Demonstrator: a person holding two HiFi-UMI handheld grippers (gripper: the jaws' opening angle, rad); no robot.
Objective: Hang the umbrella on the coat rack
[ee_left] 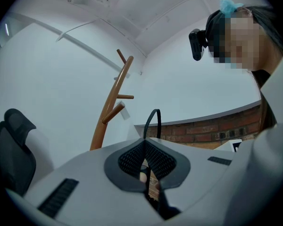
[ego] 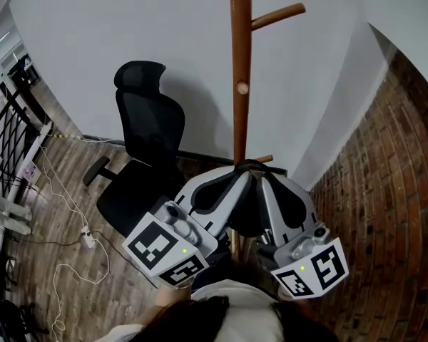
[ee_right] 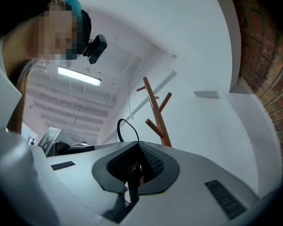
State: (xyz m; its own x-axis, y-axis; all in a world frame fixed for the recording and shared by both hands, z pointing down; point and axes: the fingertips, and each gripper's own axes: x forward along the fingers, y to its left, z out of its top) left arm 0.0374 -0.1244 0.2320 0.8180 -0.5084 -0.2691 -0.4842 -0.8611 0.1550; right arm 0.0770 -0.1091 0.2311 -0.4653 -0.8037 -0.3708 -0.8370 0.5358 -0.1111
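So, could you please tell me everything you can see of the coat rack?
The coat rack is a slim upright pole of reddish-brown wood with round pegs angling upward at several heights. Nothing seems to hang on it. It stands before the white wall, between the chair and the brick wall; its base is hidden.
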